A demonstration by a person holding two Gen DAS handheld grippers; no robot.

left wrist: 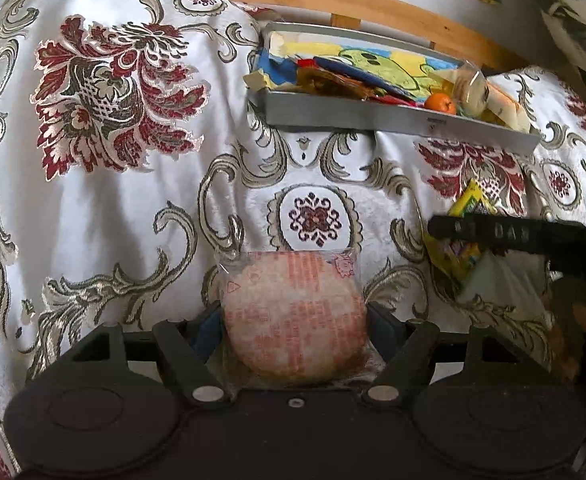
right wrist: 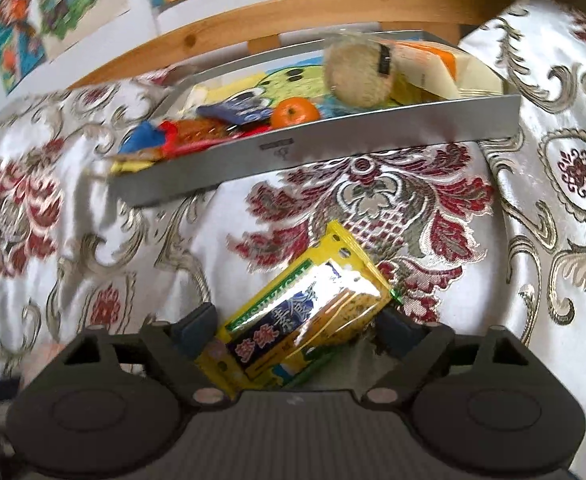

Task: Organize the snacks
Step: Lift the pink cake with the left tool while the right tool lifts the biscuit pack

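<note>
One grey tray [left wrist: 373, 114] is seen on the flowered bedspread [left wrist: 133, 208], close to the wooden bed frame [left wrist: 333, 0]. Many snacks are piled in it: one small orange [left wrist: 439, 103], a round pale cake in clear wrap [right wrist: 359, 74], a dark blue packet [right wrist: 237, 110], a red and blue packet [right wrist: 153, 136] and a cream and orange packet [right wrist: 445, 66]. The rest of the pile is too mixed up to be counted. A green cartoon picture is seen on the tray floor.

One round pink wafer cake in a clear wrapper [left wrist: 293, 316] is gripped by the left claw [left wrist: 293, 320], which is closed against its two sides. The cake is held flat-faced to the camera, low above the bedspread and well apart from the tray.

One yellow snack packet [right wrist: 297, 312] is pinched by the right claw [right wrist: 297, 328], closed on its lower part. The packet's long side is tilted up and to the right, towards the tray.
</note>
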